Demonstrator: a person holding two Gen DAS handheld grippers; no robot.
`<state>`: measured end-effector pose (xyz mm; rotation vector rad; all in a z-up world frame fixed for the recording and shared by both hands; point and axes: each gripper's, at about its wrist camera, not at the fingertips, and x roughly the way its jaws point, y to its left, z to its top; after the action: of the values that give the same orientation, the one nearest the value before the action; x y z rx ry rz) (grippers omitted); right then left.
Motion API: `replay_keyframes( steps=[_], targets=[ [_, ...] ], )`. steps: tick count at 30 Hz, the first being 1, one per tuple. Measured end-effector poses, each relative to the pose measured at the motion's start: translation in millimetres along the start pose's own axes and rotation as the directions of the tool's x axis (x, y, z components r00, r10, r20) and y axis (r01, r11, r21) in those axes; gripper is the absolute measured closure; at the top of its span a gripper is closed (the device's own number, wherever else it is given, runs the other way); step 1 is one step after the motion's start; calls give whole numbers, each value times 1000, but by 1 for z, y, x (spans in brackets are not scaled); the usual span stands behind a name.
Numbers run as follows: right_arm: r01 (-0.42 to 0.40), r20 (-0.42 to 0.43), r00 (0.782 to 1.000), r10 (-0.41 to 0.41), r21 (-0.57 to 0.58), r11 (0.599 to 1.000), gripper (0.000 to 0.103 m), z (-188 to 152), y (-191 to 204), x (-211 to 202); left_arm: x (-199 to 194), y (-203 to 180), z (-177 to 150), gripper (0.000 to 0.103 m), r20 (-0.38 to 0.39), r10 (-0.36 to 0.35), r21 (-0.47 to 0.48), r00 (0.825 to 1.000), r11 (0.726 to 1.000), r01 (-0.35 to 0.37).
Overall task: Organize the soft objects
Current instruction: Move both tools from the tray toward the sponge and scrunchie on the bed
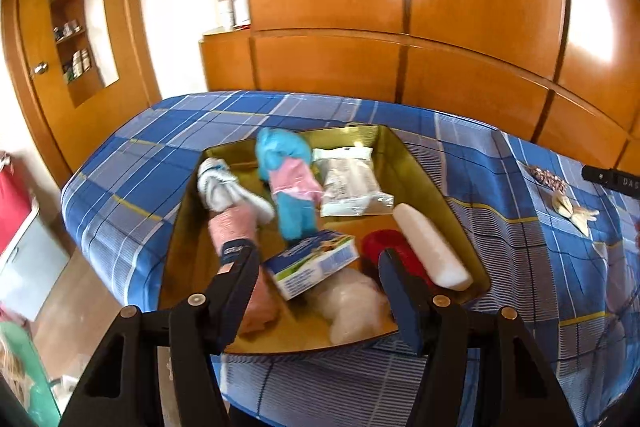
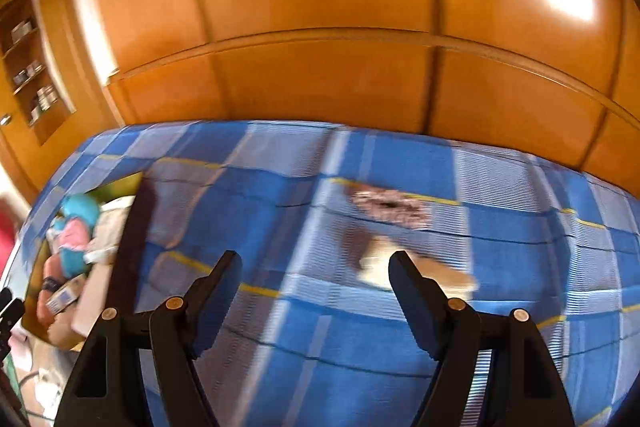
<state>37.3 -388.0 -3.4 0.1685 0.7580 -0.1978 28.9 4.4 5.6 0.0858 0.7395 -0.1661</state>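
Left tongs [image 1: 316, 263] gaping wide, gripping nothing, hovering over the near end of the gold tray [image 1: 424, 163] on the blue plaid bed [image 1: 160, 131]. Sitting just beyond the fingertips: a small printed box [image 1: 312, 263], a white fluffy lump [image 1: 352, 307], a red item [image 1: 384, 247] and a white roll [image 1: 432, 247]. Lying farther in: a pink sock [image 1: 234, 227], a white cloth [image 1: 228, 191], a blue-and-pink plush [image 1: 288, 179] and a clear packet [image 1: 352, 183].

Right tongs [image 2: 316, 267] also spread wide and empty, hanging above bare bedspread [image 2: 280, 219]. Showing only here at close range, though blurred: a brownish scrunchie [image 2: 390, 207] and, possibly, a tan-and-white soft item [image 2: 380, 263] just past the right fingertip. Tray [image 2: 136, 219] appearing at the far left, well apart.
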Motion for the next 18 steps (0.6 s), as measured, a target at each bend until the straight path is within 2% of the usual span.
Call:
replay_keyframes(
  steps=[5,9,11,14,18],
  targets=[
    [87,1,996,-88,92,992,26,-7,-55,4,1,-24,6,37,2,-23,57,1000,998,23],
    [124,-17,992,-124,211,970,26,-18,-92,9,6,-50,13,36,-15,-53,112,998,992,54],
    [128,-31,992,-124,273,953,26,-20,-107,9,8,-66,17,36,-19,-84,141,996,986,86],
    [127,-9,991,-132,342,931,26,-20,-122,3,12,-90,24,36,-35,-136,178,990,974,140],
    [128,-12,991,-135,403,906,26,-22,-133,-1,21,-130,33,36,-68,-216,232,974,946,226]
  ],
)
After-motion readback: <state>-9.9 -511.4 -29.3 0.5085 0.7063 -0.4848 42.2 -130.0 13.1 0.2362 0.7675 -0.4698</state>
